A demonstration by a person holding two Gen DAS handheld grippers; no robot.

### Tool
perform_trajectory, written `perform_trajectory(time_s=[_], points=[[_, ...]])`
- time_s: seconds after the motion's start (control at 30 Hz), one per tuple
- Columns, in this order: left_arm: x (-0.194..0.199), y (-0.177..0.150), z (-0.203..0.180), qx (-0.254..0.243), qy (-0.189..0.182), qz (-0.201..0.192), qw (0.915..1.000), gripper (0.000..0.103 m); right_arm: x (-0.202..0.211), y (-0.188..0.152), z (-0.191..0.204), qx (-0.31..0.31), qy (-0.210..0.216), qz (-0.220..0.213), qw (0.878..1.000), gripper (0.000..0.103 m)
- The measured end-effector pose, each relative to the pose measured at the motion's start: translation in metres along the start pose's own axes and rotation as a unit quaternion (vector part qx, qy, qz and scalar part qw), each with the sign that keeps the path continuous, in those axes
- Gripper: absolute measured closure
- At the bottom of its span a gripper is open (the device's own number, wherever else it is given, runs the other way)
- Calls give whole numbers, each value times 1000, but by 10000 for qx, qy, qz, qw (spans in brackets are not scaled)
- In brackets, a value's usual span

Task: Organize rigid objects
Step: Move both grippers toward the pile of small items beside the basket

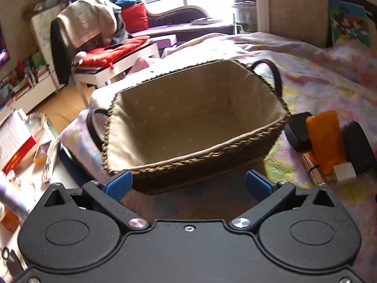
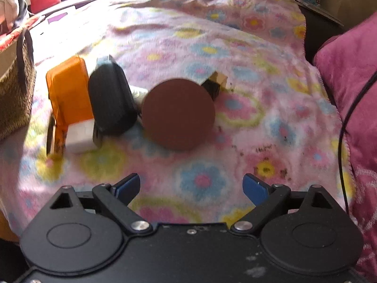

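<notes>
Right wrist view: right gripper (image 2: 191,189) is spread wide, nothing held; brown disc (image 2: 178,114) dead ahead could get nudged into the black case (image 2: 111,99) beside it.

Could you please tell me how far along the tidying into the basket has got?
Done: nothing; the basket looks empty. In hand: nothing; both grippers, left and right, are open, the right facing the brown disc. Left: disc, orange box, black case, small block.
</notes>
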State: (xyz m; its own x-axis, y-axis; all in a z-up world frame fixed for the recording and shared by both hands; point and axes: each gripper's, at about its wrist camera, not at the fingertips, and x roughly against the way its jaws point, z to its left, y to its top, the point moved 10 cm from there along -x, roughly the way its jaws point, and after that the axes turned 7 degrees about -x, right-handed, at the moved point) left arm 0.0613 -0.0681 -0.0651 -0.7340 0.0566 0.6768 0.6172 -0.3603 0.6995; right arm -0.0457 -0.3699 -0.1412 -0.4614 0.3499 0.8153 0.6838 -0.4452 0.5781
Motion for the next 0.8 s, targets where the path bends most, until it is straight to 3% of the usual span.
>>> perform_trajectory(time_s=[0.2, 0.5, 0.6, 0.8], points=[[-1, 6, -22, -265, -194, -53, 9994, 4, -14, -1, 9, 265, -73, -63, 9996, 9], [-9, 7, -67, -283, -1191, 1, 9925, 4, -14, -5, 9, 160, -92, -132, 9997, 2], [-9, 6, -69, -284, -1265, 6, 9916, 4, -17, -6, 6, -96, 21, -72, 9999, 1], [-17, 3, -64, 24, -1380, 218, 9902, 4, -21, -3, 11, 17, 15, -72, 10000, 1]])
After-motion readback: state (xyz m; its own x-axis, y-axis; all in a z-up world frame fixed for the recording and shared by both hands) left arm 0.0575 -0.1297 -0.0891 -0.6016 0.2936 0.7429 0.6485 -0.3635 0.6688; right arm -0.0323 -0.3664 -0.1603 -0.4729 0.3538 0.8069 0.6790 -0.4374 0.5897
